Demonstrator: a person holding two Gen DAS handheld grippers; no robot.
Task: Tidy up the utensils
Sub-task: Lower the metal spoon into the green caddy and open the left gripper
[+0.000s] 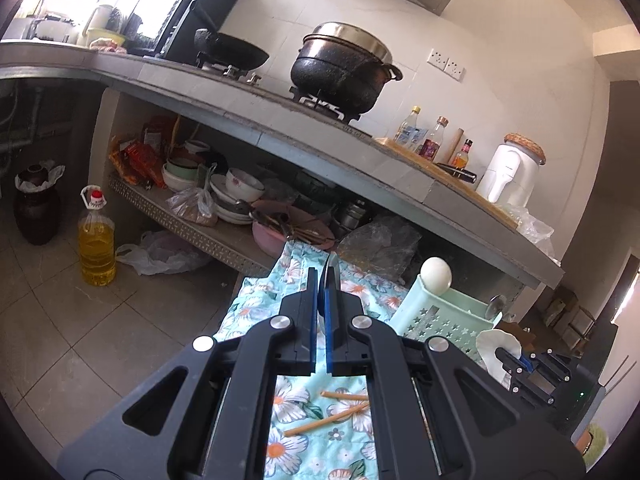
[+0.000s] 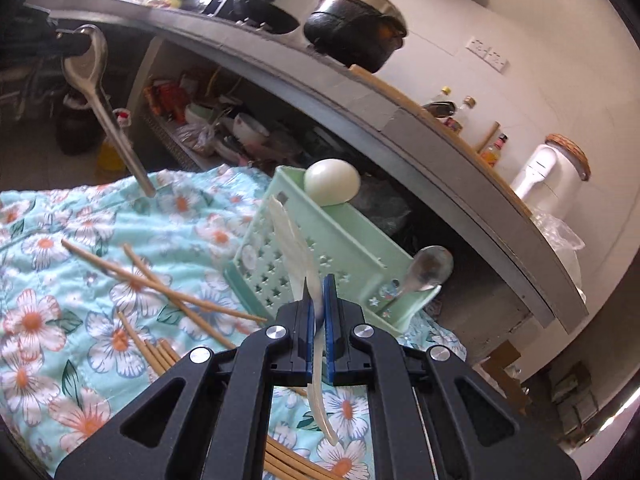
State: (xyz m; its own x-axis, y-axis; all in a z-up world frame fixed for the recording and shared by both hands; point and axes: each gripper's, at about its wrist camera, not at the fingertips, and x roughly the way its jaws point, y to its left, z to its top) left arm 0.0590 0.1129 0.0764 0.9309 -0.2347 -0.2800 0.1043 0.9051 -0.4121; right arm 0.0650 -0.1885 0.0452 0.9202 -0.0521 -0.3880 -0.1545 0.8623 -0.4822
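Left gripper [image 1: 321, 292] pinching metal spoon [image 2: 94, 92] — right gripper [image 2: 319, 300] pinching white spoon [image 2: 289, 240]; basket [image 2: 320, 256] holds two.

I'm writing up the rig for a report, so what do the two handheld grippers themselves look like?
Both look alike. The left gripper and the right gripper have matte black plastic bodies with triangular cutouts, angled linkage arms pinned by round silver bolts, and two flat black fingers lined with ridged blue pads. No cables, markings or sleeves are visible.
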